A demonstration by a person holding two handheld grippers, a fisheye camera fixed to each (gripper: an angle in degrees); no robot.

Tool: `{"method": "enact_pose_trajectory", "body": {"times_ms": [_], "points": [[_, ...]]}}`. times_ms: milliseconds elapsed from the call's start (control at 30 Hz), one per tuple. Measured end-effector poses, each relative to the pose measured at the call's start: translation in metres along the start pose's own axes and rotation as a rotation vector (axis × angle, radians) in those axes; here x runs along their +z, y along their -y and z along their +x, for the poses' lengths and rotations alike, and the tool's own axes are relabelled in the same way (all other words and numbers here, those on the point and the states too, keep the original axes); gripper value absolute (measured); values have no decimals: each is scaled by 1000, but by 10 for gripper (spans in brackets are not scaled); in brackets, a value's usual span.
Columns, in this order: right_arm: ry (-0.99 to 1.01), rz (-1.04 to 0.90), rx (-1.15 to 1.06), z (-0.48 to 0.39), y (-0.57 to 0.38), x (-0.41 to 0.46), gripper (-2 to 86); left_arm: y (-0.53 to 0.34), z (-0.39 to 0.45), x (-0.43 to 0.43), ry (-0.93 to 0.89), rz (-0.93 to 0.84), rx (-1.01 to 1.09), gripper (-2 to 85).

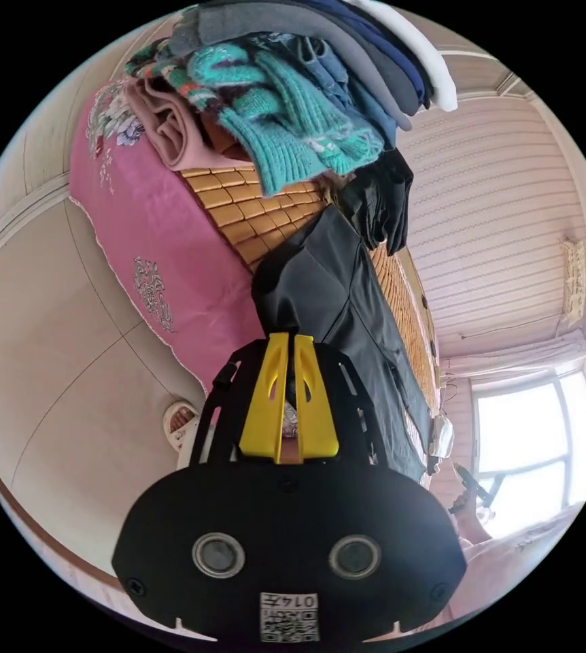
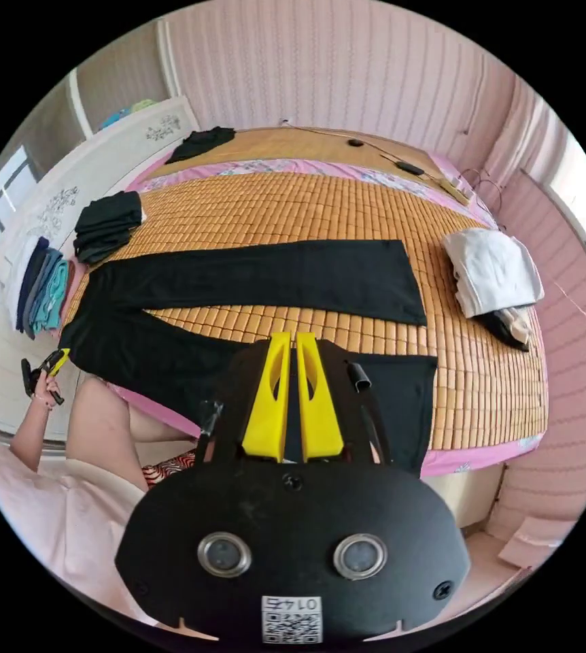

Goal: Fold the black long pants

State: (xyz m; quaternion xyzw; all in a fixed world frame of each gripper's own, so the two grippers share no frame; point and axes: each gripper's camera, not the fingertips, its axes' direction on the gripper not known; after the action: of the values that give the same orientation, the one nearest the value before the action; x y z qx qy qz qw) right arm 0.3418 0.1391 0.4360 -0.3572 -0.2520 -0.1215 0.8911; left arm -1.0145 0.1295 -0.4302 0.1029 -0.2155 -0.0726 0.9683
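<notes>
The black long pants (image 2: 259, 279) lie spread flat on the bamboo mat (image 2: 347, 204) of the bed, legs apart. The right tongs (image 2: 291, 340) hover over the nearer leg, jaws pressed nearly together, pinching nothing. The left tongs (image 1: 290, 340), likewise nearly closed, sit by the waist end (image 1: 320, 272).
</notes>
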Motion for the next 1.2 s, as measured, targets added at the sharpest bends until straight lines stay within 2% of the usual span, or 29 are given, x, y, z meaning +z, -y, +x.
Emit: {"method": "enact_pose_trajectory", "body": {"times_ms": [133, 233, 400, 567, 633, 867, 1033, 1200], "points": [[-10, -62, 421, 137, -109, 4, 105, 11, 25, -5, 82, -49, 33, -9], [-41, -118, 604, 200, -171, 18, 125, 20, 53, -8, 156, -90, 88, -10], [40, -151, 745, 266, -232, 42, 132, 29, 87, -11, 199, -81, 97, -10], [164, -243, 731, 306, -261, 75, 89, 28, 114, -2, 273, -105, 99, -10], [217, -199, 712, 318, -270, 81, 42, 25, 126, 0, 280, -92, 90, -10], [257, 2, 621, 342, -274, 51, 11, 16, 161, -9, 169, 7, 114, -10], [213, 126, 445, 368, -208, 23, 9, 27, 211, -14, 108, 112, 145, -10], [157, 113, 276, 378, -104, 42, 14, 57, 270, 10, 69, 134, 213, -7]]}}
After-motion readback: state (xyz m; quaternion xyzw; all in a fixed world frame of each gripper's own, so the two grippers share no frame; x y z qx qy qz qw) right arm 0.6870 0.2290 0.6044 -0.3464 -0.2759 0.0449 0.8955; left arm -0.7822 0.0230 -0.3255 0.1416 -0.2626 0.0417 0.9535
